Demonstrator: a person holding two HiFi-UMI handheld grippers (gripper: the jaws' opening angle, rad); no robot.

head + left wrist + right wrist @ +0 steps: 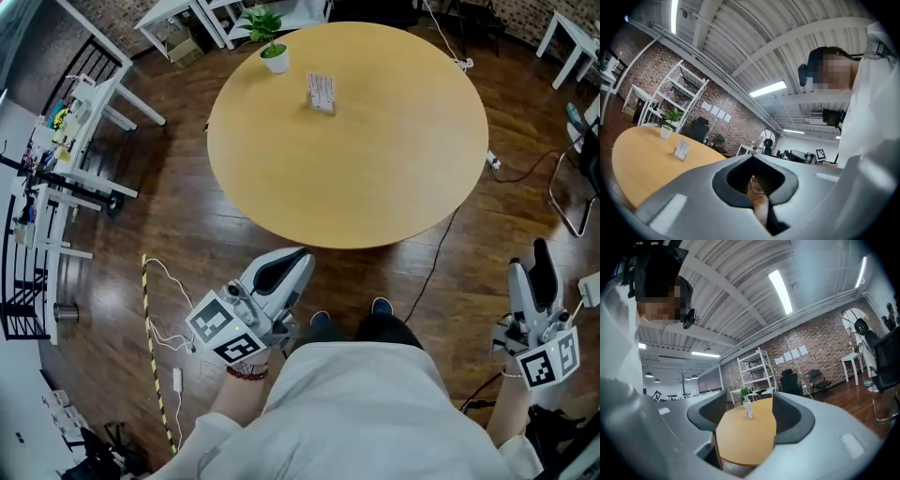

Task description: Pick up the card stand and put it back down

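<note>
Jaws of the right gripper stand wide apart with nothing between the dark pads; in the right gripper view the gap frames only the far table. The left gripper is closed on itself, its grey tips meeting, and the hollow between its black pads shows only brown floor and a thin cable, so it grasps nothing. Both grippers are held low beside the person's body, over the dark wooden plank floor and short of the table's near edge, the left one angled toward the table, the right one well off to the side.

The round light-wood table lies ahead of them. On its far part stands the small clear card stand with a white printed card, upright and well apart from both grippers. Near it, closer to the far rim, is a small green plant in a white pot, not touching the stand.

A strip of yellow-and-black tape runs along the floor by the left gripper. White metal shelving stands against the brick wall beyond the table.
</note>
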